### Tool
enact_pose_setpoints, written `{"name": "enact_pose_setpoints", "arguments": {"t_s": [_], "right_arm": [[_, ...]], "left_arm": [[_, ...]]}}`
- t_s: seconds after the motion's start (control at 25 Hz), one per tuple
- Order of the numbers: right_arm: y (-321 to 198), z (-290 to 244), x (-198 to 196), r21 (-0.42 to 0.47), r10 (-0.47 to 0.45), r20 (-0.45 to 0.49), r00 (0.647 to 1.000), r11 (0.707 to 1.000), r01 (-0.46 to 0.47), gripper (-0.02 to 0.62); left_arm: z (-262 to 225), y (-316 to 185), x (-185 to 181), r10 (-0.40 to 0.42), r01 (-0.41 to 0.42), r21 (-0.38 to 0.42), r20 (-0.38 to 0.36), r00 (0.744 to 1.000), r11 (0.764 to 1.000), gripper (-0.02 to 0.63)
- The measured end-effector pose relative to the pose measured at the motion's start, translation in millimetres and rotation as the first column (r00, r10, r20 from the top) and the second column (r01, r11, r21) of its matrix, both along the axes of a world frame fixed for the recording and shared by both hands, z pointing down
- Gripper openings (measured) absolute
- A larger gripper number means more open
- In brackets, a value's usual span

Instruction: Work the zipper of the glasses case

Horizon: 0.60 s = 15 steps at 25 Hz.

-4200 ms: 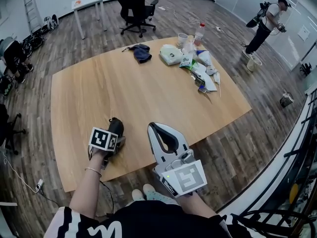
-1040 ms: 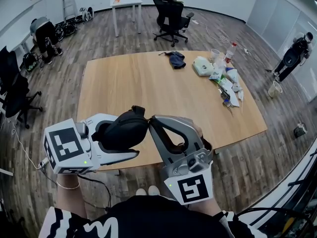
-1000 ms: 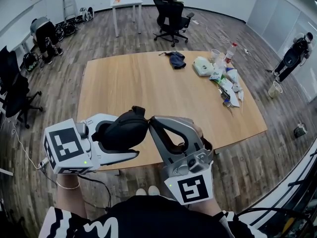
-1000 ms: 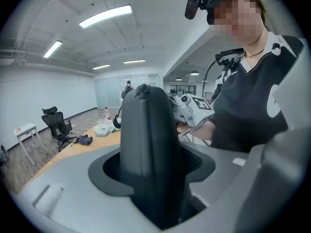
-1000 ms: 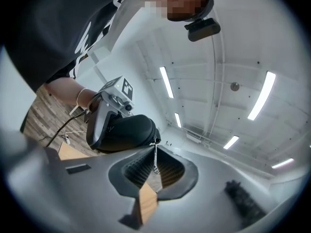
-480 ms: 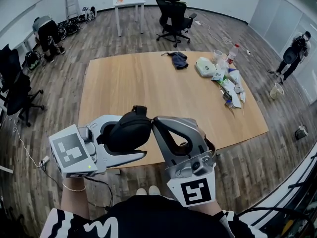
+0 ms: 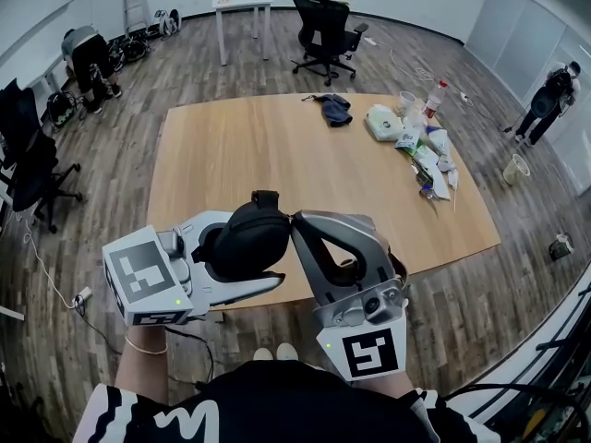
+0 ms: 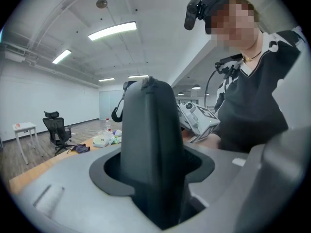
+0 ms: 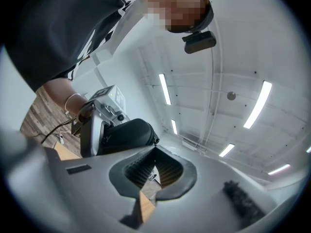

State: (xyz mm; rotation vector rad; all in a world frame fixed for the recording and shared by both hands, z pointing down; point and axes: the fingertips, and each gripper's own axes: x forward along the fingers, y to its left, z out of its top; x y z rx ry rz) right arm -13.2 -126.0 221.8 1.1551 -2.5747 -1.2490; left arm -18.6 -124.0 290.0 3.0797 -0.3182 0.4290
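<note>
The left gripper (image 7: 263, 247) is clamping the black, rounded fabric glasses case (image 7: 242, 240) in mid-air by the wooden table's (image 7: 277, 146) near edge, its jaws having just been closing on it. The right gripper (image 7: 295, 220), tips pinched together, is meeting the case's right end, probably catching the zipper pull. Next it needs a steady draw along the seam.

Bare office-like lab: big wooden table (image 7: 277, 155), swivel chair (image 7: 328, 12), ladder (image 7: 136, 0), plank floor (image 7: 115, 127), strip ceiling lights (image 8: 112, 30).

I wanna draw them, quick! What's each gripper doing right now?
Left gripper: closed on the case; its jaws just tightened.
Right gripper: closed, tips by the case; whether they pinch anything cannot be told.
</note>
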Motion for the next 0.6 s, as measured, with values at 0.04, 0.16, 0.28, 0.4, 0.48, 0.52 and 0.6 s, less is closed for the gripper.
{"name": "enact_pose_setpoints", "arguments": {"t_s": [0.04,0.16,0.28,0.4,0.48,0.52,0.6], "right_arm": [[-1,1,0,0.002,0.01,-0.01,1.0,1.0,-0.01,0.006],[-2,2,0,0.002,0.024,-0.028,0.999,1.0,-0.024,0.006],[-3,5,1,-0.003,0.031,-0.039,0.999,0.999,-0.031,0.006],[-3,7,0,-0.007,0.031,-0.042,0.999,0.999,-0.031,0.006],[-3,8,0,-0.009,0.03,-0.039,0.999,0.999,-0.031,0.006],[-4,9,0,-0.011,0.029,-0.038,0.999,1.0,-0.029,0.006],[-4,12,-1,-0.018,0.025,-0.034,0.999,1.0,-0.025,0.006]], "left_arm": [[1,0,1,0.003,-0.003,-0.016,-0.012,1.0,1.0,0.267],[1,1,1,0.0,-0.001,-0.04,-0.027,1.0,0.999,0.265],[-1,1,2,-0.002,0.0,-0.049,-0.043,0.999,0.999,0.265],[-2,2,1,0.003,-0.007,-0.064,-0.062,0.998,0.998,0.267],[-3,3,1,0.005,-0.011,-0.072,-0.079,0.997,0.997,0.267],[-5,3,1,0.007,-0.014,-0.081,-0.095,0.995,0.997,0.267],[-9,2,0,0.005,-0.017,-0.093,-0.125,0.992,0.996,0.267]]}}
